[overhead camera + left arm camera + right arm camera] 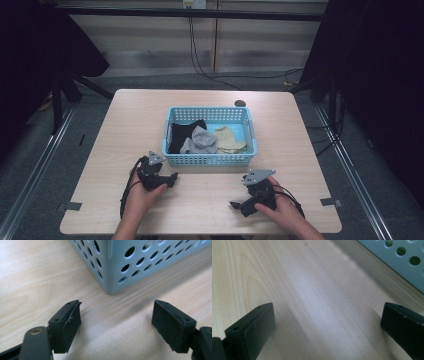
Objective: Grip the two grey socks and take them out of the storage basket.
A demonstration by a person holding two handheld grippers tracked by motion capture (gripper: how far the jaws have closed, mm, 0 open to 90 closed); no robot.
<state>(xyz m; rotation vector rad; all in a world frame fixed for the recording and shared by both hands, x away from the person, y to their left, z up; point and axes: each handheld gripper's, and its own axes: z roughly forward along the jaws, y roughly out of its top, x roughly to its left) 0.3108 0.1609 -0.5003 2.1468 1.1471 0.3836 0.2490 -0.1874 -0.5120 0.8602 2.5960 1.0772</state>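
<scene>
While both hand-held grippers gape empty, blue basket [210, 159] long axis crosswise.

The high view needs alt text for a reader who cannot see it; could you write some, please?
A blue basket holding black, grey and cream socks sits mid-table. Near the front edge, a person's hands hold the left gripper and right gripper, both open and empty.
</scene>
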